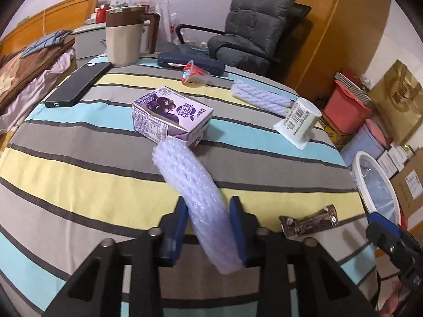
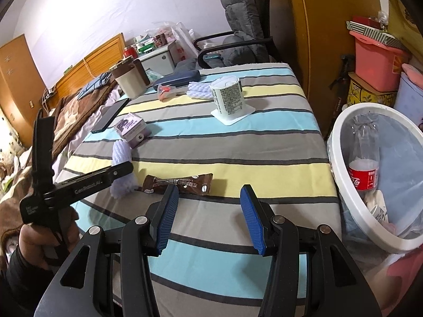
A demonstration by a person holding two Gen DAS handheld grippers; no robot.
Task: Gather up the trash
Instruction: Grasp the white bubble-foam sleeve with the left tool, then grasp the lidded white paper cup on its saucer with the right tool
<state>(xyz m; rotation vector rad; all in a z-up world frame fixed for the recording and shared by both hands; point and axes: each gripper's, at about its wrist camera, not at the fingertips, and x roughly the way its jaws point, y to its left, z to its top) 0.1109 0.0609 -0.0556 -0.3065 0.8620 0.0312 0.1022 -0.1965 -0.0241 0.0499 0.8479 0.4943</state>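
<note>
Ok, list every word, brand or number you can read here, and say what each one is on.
"GeoRobot.AI": side of the left gripper, seen from the right wrist.
Coca-Cola script, only partly showing: red label of the bottle in the bin.
One large Chinese character, not legible to me: purple carton.
Barcode and fine print, too small to read: white cup.
Print too blurred to read: brown wrapper.

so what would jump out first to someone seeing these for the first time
The left claw shut on a white foam net sleeve over the striped tablecloth. Just beyond it lies a purple drink carton, and off the table's right edge stands a white trash bin holding a cola bottle.
</note>
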